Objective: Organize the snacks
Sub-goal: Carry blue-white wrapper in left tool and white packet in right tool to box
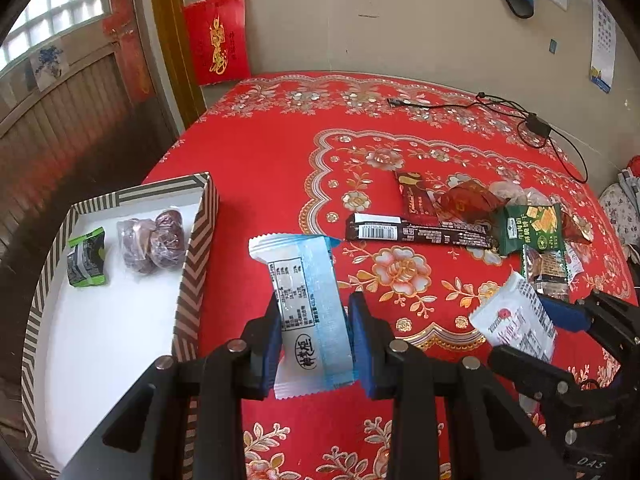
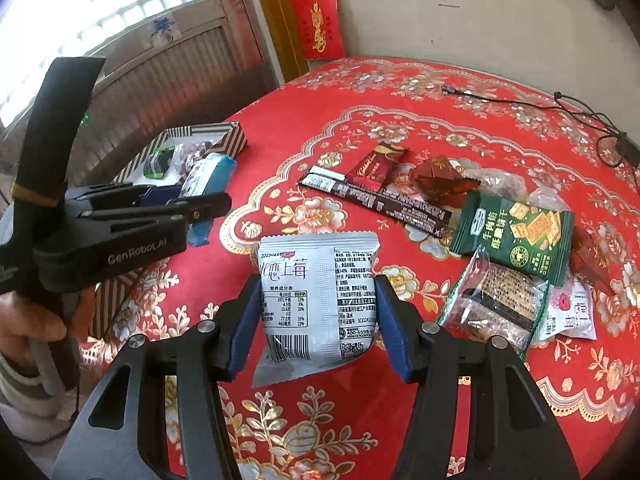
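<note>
Left gripper (image 1: pixel 312 340) clamps blue-white foil snack packet (image 1: pixel 306 312), carried toward striped cardboard box (image 1: pixel 192 280) at left. Right gripper (image 2: pixel 316 316) clamps silver strawberry-print snack pouch (image 2: pixel 320 300), ready for boxing.

The table (image 1: pixel 280 168) wears a red cloth with gold and white flowers. At its left edge stands a striped box (image 1: pixel 192 280), open on top. Toward the right side lies a heap of snacks: a long dark bar (image 1: pixel 420 234), a dark red packet (image 1: pixel 414 196) touching it, a green cracker packet (image 1: pixel 534 229), and a clear-wrapped biscuit (image 2: pixel 496 304) just beside the green one. Near the far edge a black cable (image 1: pixel 500 108) runs across the cloth.
</note>
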Demonstrator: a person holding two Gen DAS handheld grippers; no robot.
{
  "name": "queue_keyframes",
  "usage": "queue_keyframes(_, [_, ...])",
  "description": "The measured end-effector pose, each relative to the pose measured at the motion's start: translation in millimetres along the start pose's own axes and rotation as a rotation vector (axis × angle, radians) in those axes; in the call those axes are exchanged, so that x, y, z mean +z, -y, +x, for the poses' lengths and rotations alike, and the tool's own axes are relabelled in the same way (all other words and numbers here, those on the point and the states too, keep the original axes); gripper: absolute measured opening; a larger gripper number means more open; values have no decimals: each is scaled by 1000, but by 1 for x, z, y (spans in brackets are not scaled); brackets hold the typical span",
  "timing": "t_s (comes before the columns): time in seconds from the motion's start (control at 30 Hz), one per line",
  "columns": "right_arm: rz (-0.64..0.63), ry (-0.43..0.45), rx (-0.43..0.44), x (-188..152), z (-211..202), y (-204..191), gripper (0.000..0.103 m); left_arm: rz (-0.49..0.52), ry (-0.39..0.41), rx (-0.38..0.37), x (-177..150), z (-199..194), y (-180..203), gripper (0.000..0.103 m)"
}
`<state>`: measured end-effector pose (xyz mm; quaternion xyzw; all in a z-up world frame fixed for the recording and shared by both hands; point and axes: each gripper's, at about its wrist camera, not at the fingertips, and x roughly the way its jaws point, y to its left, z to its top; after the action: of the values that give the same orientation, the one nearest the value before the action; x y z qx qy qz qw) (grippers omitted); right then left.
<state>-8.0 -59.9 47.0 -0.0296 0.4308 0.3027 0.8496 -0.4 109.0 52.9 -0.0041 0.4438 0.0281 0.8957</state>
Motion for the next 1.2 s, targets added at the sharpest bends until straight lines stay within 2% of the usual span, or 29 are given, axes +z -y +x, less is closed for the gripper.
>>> queue_keyframes(0.5, [-9,64,10,25,-8,-34,55,-24,66,25,-1,-25,-23,34])
queue_keyframes(0.9, [-94,77,44,50,2,-80,55,-83,91,66,-6,-37,-66,34])
queue_keyframes(1.2, [-165,61,102,67,22,-121,55,-132,86,120,-12,-38,-107,34])
